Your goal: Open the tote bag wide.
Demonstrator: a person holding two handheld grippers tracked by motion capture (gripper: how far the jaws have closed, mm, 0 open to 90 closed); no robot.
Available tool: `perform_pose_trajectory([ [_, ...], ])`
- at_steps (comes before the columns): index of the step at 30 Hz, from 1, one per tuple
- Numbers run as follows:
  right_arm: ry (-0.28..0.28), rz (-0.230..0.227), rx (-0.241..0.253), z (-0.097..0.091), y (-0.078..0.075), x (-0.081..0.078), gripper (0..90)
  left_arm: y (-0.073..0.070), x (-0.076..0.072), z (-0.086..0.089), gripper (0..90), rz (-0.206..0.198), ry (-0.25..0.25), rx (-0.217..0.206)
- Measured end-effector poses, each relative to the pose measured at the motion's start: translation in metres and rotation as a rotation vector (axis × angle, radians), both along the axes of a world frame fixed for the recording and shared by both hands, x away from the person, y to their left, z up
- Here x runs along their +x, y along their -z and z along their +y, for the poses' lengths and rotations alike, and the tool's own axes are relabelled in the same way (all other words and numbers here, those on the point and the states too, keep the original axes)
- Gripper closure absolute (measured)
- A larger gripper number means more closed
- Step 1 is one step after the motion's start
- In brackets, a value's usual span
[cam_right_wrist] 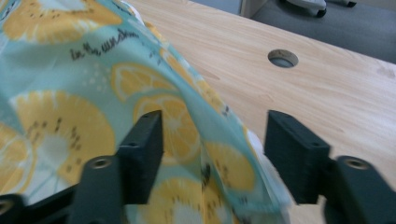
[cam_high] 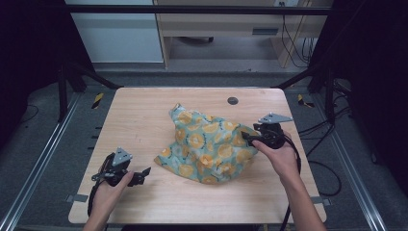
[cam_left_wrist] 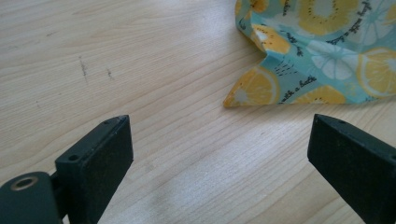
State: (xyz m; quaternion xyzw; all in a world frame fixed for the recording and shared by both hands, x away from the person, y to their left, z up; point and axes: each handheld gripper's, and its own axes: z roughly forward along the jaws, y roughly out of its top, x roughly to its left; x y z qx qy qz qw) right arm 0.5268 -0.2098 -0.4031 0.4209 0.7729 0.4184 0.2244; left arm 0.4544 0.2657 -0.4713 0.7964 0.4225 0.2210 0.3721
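My left hand (cam_high: 107, 192) holds the left hand-held gripper (cam_high: 144, 172) at the near left of the table (cam_high: 144, 120). Its jaws are spread wide and hold nothing. In the left gripper view they stand apart over bare wood, with one pointed corner of the cloth (cam_left_wrist: 322, 51) lying just beyond them, untouched.

The cloth (cam_high: 209, 147) lies in a rumpled heap at the middle of the table. It is teal, printed with yellow citrus slices and small dark script. One corner points toward the far edge, another toward the near left.

My right hand (cam_high: 281, 156) holds the right hand-held gripper (cam_high: 246, 138) at the right edge of the heap. In the right gripper view a raised fold of the cloth (cam_right_wrist: 93, 102) runs between the two jaws, which stand apart on either side of it and are not closed on it.

A round dark hole (cam_high: 233, 100) sits in the table top beyond the cloth, near the far edge. A cable (cam_high: 294, 166) trails from the right hand-held gripper past my wrist.
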Motion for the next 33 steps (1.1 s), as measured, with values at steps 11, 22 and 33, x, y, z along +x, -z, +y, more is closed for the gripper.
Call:
perform_pose_trajectory([
  [11, -0.092, -0.033, 0.036, 0.013, -0.013, 0.000, 90.0, -0.002, -0.003, -0.006, 6.4, -0.001, 0.016, -0.011],
  [22, -0.220, -0.136, 0.104, 0.033, -0.041, -0.040, 90.0, -0.008, -0.005, -0.005, 6.5, -0.020, 0.014, -0.032],
  [33, -0.333, -0.167, 0.105, 0.055, -0.036, -0.076, 90.0, -0.031, -0.012, -0.010, 7.1, -0.071, 0.020, -0.082],
])
